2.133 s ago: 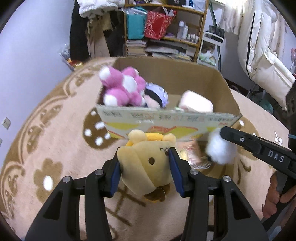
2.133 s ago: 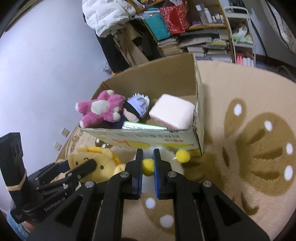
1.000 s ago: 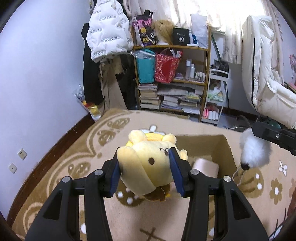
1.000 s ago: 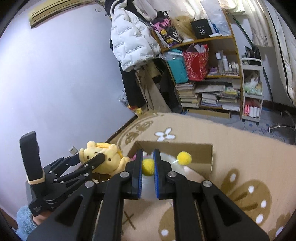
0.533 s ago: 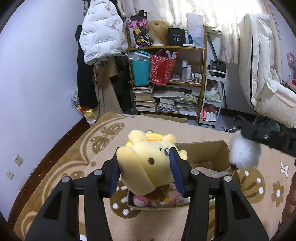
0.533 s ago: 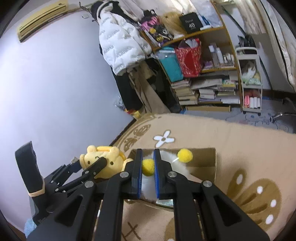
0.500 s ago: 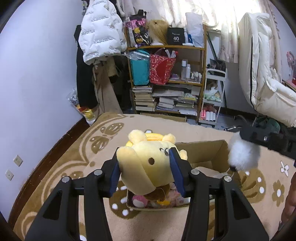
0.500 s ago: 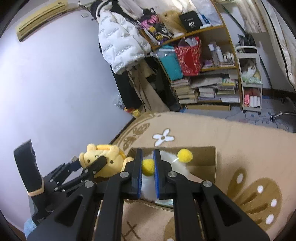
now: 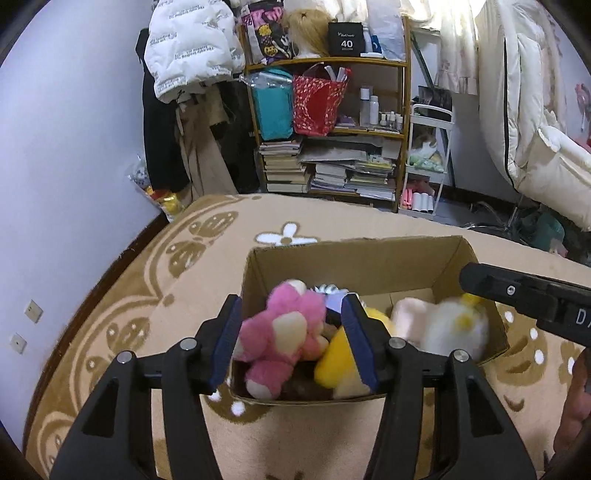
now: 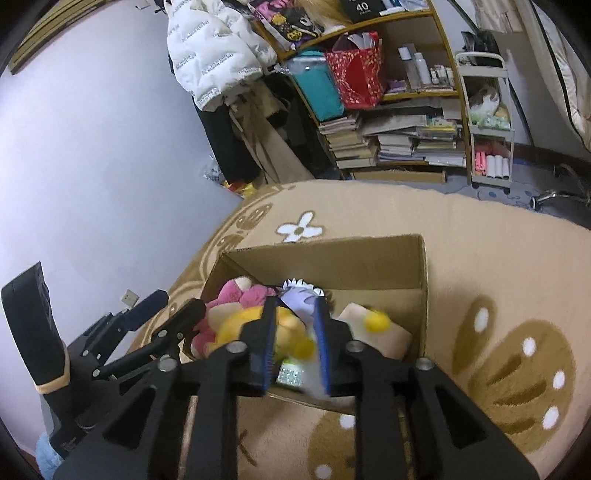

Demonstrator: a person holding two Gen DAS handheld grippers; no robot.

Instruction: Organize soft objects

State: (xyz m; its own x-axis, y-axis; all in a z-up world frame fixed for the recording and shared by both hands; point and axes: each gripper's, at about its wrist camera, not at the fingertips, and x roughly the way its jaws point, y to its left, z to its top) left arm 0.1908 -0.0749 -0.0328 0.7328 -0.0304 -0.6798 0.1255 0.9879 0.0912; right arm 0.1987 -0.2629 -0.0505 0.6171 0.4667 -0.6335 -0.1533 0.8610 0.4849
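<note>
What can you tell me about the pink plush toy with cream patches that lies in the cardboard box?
The pink plush toy with cream patches is fuzzy and soft-looking, with rounded limbs that end in cream pads. It lies tumbled in the left near corner of the open brown cardboard box, against the left wall. A yellow plush toy lies right beside it. No gripper holds it. Its face cannot be seen.

Black box (image 9: 346,35) on the top shelf reads "40" (small print beneath unreadable).

The cardboard box (image 9: 354,258) sits on the rug (image 9: 147,295); inside, the bear plush (image 9: 284,332) lies left, the fluffy toy (image 9: 454,332) right; bookshelf (image 9: 332,129) far behind.
</note>
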